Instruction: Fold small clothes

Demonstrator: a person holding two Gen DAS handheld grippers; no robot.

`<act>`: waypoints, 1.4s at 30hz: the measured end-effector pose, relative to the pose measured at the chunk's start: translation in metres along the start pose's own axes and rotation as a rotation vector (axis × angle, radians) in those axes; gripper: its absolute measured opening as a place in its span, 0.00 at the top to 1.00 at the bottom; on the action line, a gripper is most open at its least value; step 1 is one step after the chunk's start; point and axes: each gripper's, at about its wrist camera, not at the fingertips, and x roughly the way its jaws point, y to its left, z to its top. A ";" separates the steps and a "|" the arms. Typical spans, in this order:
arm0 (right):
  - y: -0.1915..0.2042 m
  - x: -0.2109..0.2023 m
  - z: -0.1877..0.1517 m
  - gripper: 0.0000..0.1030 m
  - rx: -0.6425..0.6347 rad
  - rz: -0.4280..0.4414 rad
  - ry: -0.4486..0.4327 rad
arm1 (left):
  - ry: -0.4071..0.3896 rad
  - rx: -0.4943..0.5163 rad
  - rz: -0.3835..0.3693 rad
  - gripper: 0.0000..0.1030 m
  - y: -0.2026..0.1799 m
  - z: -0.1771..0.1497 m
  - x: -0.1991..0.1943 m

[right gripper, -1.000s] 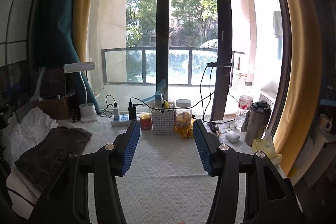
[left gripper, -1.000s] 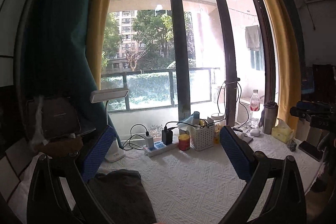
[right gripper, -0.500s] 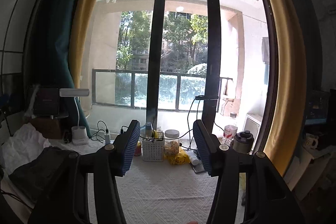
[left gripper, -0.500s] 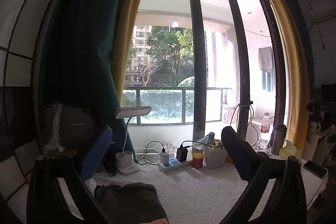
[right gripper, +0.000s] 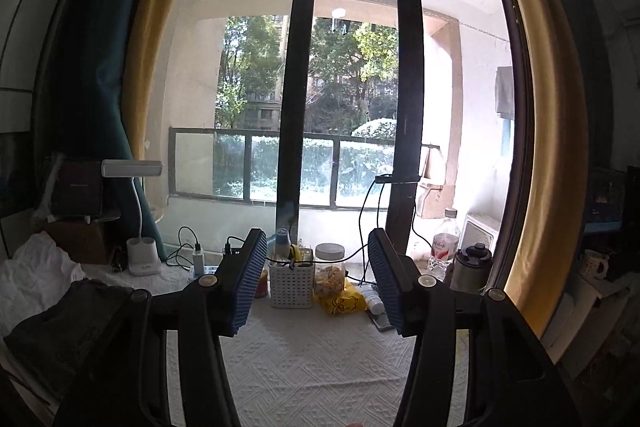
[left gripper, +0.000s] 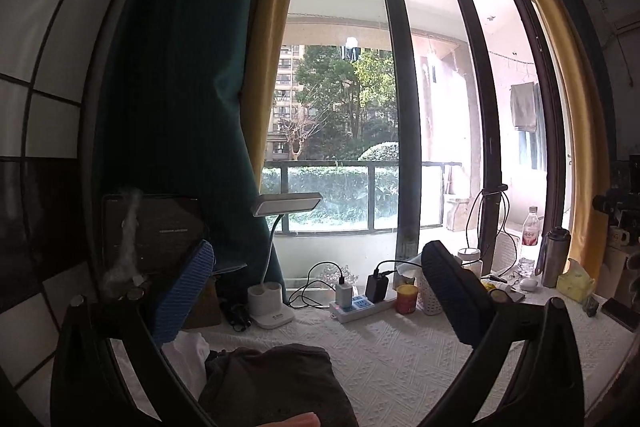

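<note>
Folding is not yet starting: both tongs, left tongs (left gripper: 316,291) and right tongs (right gripper: 316,279), are standing wide open and holding nothing, pointing level above the counter (right gripper: 320,367). I judge the next move is going down to the dark garment (left gripper: 276,383), lying crumpled at the counter's left end. Writing on the bottle (left gripper: 530,233) is too small for reading.

straight ahead of the claw stood a tall sliding window (right gripper: 348,67) with dark frames, daylight pouring through onto a balcony railing (right gripper: 280,167) and trees beyond. yellow curtains (right gripper: 532,147) hung at either side, a dark green curtain (left gripper: 180,87) further left. below lay a white textured tablecloth (right gripper: 320,367); a desk lamp (left gripper: 280,211) stood ahead-left.
</note>
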 end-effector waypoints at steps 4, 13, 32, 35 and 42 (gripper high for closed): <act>-0.003 0.003 -0.001 0.46 0.005 -0.006 0.006 | 0.022 -0.008 -0.026 0.01 -0.007 -0.006 0.005; -0.018 0.003 -0.008 0.46 0.021 -0.022 0.014 | 0.045 0.003 -0.055 0.01 -0.022 -0.006 0.009; -0.022 0.000 -0.010 0.46 0.028 -0.020 0.018 | 0.041 -0.004 -0.058 0.01 -0.021 -0.007 0.007; -0.022 0.000 -0.010 0.46 0.028 -0.017 0.019 | 0.053 -0.001 -0.060 0.01 -0.021 -0.008 0.009; -0.023 0.001 -0.010 0.46 0.029 -0.015 0.025 | 0.061 -0.003 -0.065 0.01 -0.022 -0.010 0.011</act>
